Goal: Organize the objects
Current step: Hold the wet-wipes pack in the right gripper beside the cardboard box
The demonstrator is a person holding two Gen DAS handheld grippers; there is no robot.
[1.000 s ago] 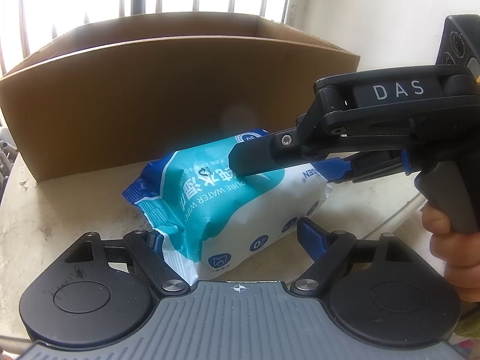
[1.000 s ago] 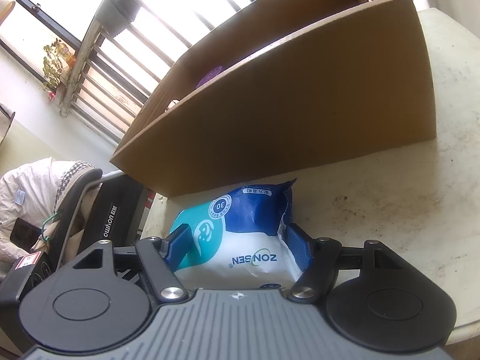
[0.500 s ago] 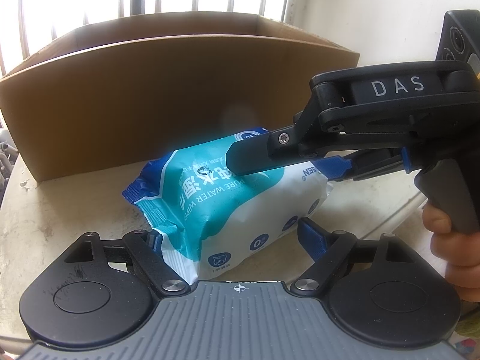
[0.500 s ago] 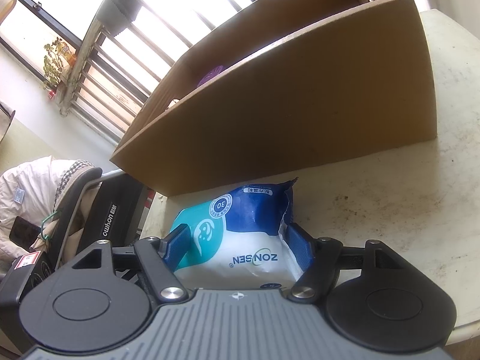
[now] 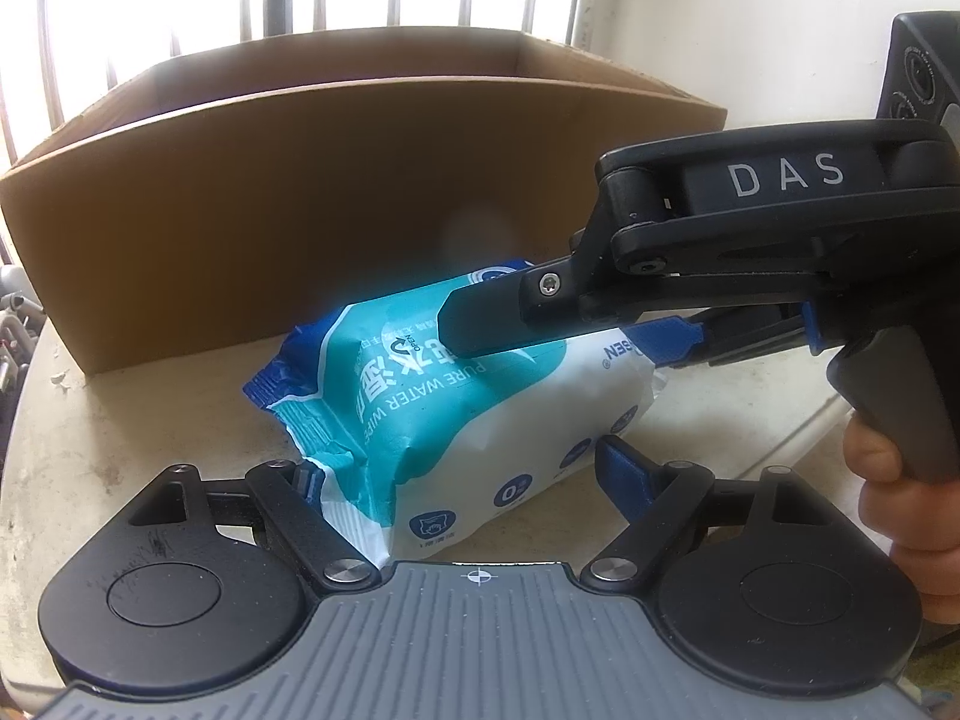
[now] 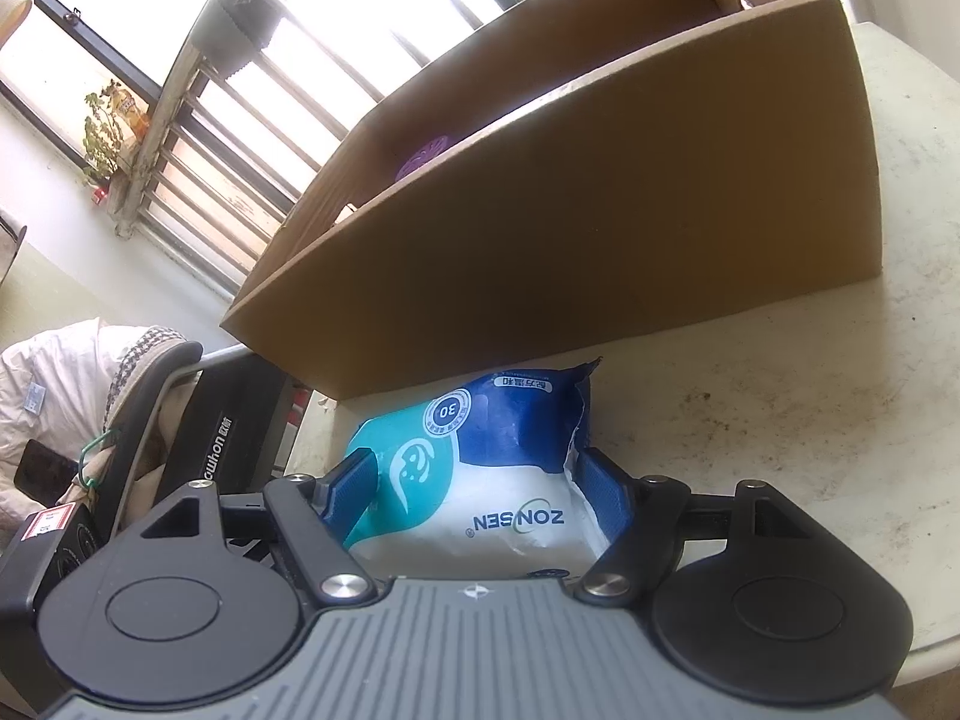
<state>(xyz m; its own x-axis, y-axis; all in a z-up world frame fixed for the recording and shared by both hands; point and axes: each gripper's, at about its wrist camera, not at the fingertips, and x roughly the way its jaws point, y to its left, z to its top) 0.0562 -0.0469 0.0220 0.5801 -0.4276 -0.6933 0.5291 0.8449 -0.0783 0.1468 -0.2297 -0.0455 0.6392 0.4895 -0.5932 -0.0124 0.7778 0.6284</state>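
A teal, blue and white pack of wet wipes (image 5: 432,414) lies on the pale table (image 5: 150,420) just in front of a brown cardboard box (image 5: 336,192). My left gripper (image 5: 462,474) is open, its fingers on either side of the pack's near corner. My right gripper (image 6: 477,480) is shut on the pack's other end (image 6: 498,480), its blue pads pressed to both sides. In the left wrist view the right gripper (image 5: 600,324) reaches in from the right over the pack.
The open-topped box (image 6: 600,228) holds a purple item (image 6: 423,159). A black speaker (image 5: 918,72) stands at the right. A chair with clothes (image 6: 90,396) sits beyond the table's left edge. Barred windows are behind.
The right gripper has shifted slightly left over the pack. The pack and the left gripper have hardly moved.
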